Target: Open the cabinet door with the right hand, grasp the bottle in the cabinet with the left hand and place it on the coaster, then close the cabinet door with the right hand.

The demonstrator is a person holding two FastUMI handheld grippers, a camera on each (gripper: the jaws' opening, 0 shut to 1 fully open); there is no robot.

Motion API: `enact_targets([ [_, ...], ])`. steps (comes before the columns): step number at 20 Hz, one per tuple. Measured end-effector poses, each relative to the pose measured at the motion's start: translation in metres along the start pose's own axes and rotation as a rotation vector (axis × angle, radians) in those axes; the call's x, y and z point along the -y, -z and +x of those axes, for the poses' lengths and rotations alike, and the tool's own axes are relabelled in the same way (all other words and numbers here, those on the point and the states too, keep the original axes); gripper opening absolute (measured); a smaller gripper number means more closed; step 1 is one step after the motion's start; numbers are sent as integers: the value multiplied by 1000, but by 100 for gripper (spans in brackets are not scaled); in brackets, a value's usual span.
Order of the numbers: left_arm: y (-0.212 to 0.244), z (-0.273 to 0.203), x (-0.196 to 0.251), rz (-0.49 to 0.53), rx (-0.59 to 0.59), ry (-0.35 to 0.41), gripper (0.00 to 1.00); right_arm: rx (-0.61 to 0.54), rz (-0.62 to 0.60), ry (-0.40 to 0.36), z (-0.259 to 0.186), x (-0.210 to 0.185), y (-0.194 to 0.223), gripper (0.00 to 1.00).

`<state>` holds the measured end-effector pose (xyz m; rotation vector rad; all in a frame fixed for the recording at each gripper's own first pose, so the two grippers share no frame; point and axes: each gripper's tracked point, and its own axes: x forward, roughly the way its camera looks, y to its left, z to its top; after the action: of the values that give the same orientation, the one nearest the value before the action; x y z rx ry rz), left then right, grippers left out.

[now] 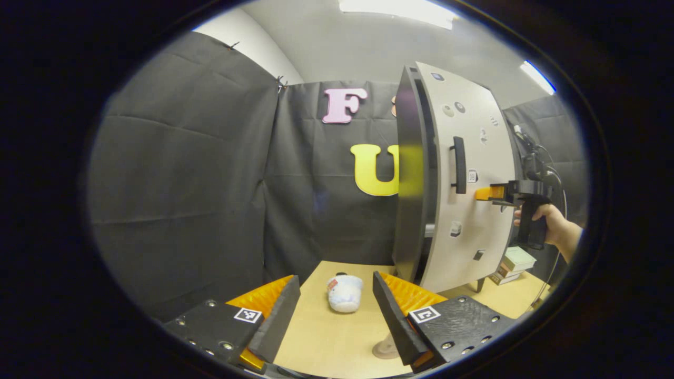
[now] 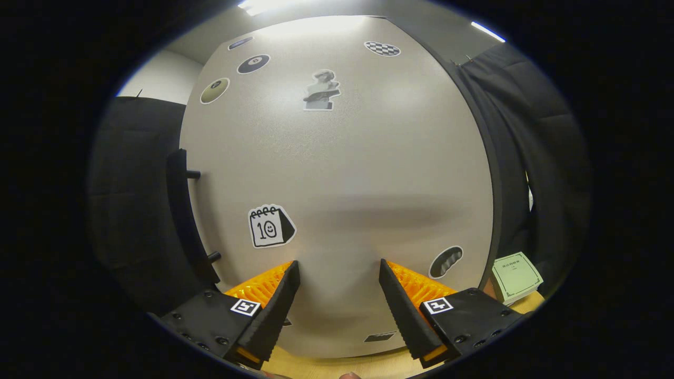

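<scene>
Pale wood makes up the worktop point(image 1: 326, 337), smooth and bare around a small white bottle point(image 1: 345, 292) that lies on its side, long axis running away from the left gripper's camera, its cap end at the far end. The bottle rests between the lines of the left gripper's point(image 1: 337, 310) fingers but farther off, touched by neither; those fingers stand wide apart and hold nothing. Just below the right-hand finger in that view a round tan coaster point(image 1: 386, 348) lies flat on the worktop, partly hidden.

The cabinet point(image 1: 410, 179) has a dark body and a light grey matte door point(image 2: 342, 173), dotted with stickers and fitted with a slim dark bar handle point(image 1: 459, 165) standing upright. In the left gripper view the door stands slightly ajar; whether anything is inside cannot be told. In the left gripper view the right gripper point(image 1: 487, 193), held by a hand point(image 1: 553, 221), has its tips at the door face just beside the handle. In the right gripper view its fingers point(image 2: 268, 295) stand wide apart, facing the door's flat surface and grasping nothing. A stack of books point(image 1: 513, 265) sits by the cabinet's foot.
</scene>
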<state>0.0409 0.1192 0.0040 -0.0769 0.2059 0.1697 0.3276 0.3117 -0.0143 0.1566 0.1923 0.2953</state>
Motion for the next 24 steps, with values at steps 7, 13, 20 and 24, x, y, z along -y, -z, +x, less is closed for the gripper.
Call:
enact_targets([
  [7,-5,1,11,-1,15,73,84,-10,-79,-31,-35,11,6,97],
  [13,-15,13,52,22,34,167,86,41,-190,-5,-98,50,-17,98],
  [20,-40,20,163,25,65,302,84,95,-243,38,-156,101,-40,97],
  [24,-52,17,209,44,85,353,84,105,-241,85,-186,140,-45,97],
])
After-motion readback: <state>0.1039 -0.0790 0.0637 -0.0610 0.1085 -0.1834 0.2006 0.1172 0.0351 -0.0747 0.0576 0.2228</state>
